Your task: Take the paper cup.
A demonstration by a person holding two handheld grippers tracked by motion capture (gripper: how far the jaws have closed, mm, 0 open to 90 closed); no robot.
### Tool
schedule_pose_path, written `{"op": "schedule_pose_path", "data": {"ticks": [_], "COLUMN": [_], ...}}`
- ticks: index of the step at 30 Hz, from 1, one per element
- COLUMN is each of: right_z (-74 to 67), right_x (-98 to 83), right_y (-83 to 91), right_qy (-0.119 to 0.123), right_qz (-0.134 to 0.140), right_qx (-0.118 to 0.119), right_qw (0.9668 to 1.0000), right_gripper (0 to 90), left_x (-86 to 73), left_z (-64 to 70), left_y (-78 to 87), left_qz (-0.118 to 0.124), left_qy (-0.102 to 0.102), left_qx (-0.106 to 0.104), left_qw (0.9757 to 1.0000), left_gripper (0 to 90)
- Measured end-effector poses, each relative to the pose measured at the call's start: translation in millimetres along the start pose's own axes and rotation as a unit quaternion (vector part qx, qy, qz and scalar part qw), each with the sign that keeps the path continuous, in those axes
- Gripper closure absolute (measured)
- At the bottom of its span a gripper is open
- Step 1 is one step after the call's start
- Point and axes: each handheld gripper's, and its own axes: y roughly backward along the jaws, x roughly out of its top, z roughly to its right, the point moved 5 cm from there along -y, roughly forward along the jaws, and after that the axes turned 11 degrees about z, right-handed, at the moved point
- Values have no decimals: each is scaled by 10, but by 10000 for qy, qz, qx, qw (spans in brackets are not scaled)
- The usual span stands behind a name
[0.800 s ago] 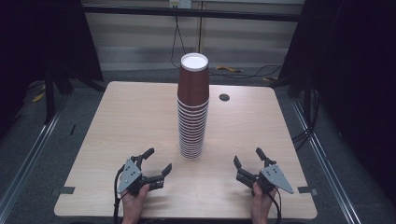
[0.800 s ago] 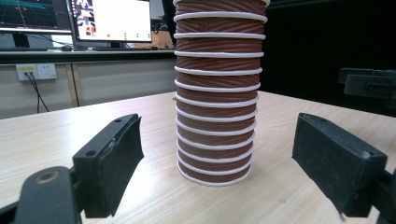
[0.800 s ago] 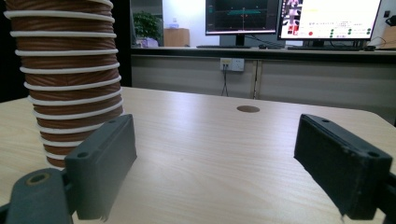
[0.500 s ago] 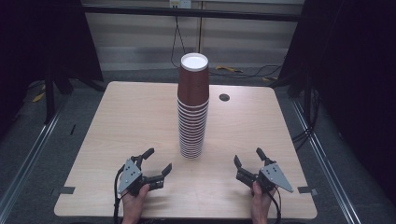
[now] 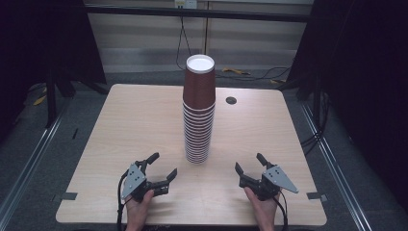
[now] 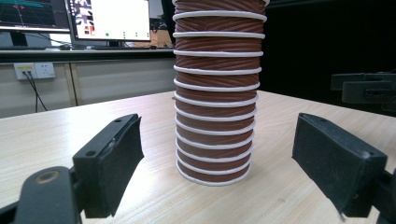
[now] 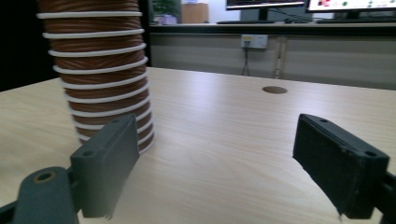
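The left gripper sits low at the near left of the high view, held from behind by the person's left hand, its two black jaws spread wide apart with nothing between the pads. The right gripper mirrors it at the near right, gripped by the right hand, jaws likewise wide apart and empty

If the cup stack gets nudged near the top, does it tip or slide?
Probably tips: the cup stack is tall on a narrow base, upside down on the smooth table. Likely light, since they look like paper cups. Ribbed walls may crush if squeezed hard.
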Motion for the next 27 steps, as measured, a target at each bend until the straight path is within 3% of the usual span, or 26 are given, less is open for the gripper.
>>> {"op": "schedule_pose_path", "data": {"ticks": [2,5,10,11,14,27], "right_z": [-33,-64,-80,-92,-133,-226], "right_x": [20,48,135,156,237,480], "right_y": [-13,-22,-49,-65,-151,-342], "right_qy": [90,26,101,77,-31,-314], "right_qz": [-15,-138,20,21,-126,-257], "right_qx": [147,245,354,424,549,1021], "right_qw": [9999,9996,9993,9991,9984,9940], "right_gripper": [151,176,184,184,180,192], "left_x": [0,0,0,-4,-3,-2], "left_z": [-1,0,3,24,20,22], "left_y": [0,1,3,2,6,7], "left_qz": [-1,0,16,32,29,49], "left_qy": [6,-4,0,144,118,128], "left_qx": [-6,-11,-43,-21,-10,-42], "left_qw": [10000,10000,10000,9999,9999,9999], "left_gripper": [157,157,157,157,157,157]}}
